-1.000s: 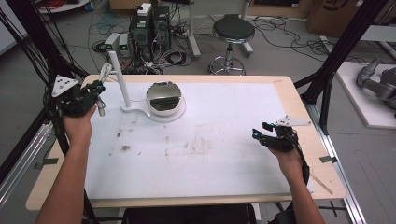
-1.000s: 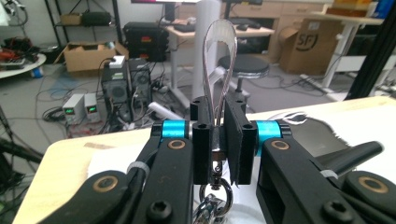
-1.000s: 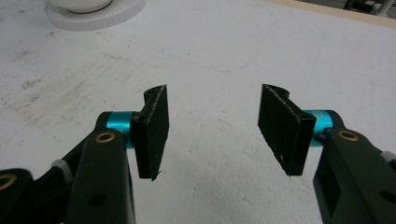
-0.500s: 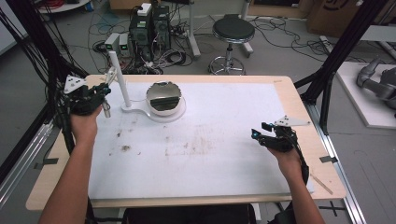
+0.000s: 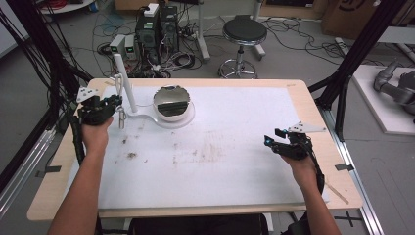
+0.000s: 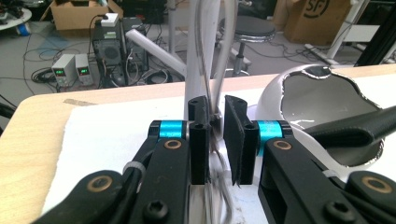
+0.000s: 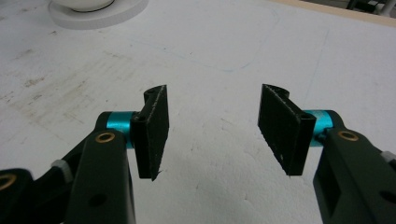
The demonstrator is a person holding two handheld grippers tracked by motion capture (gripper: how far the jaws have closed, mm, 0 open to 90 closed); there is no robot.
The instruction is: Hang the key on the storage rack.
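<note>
Left claw [image 5: 116, 108]: at the far left of the counter [image 5: 313, 105], just beside the white post [image 5: 125, 84]; its jaws have just been opening a little and stand narrowly apart, with a thin wire loop [image 6: 215, 135] between them; I cannot tell if the pads still press on it
Wire loop: it hangs close to the white post, in front of it in the left gripper view
Right claw [image 5: 269, 142]: at the right side of the counter, over the white mat [image 5: 235, 117]; its jaws are spread wide with nothing between them
White stand [image 5: 172, 118]: a round base near the post; it carries a shiny bowl [image 5: 171, 100] with a dark object inside
Mat: it has brown stains near the middle
</note>
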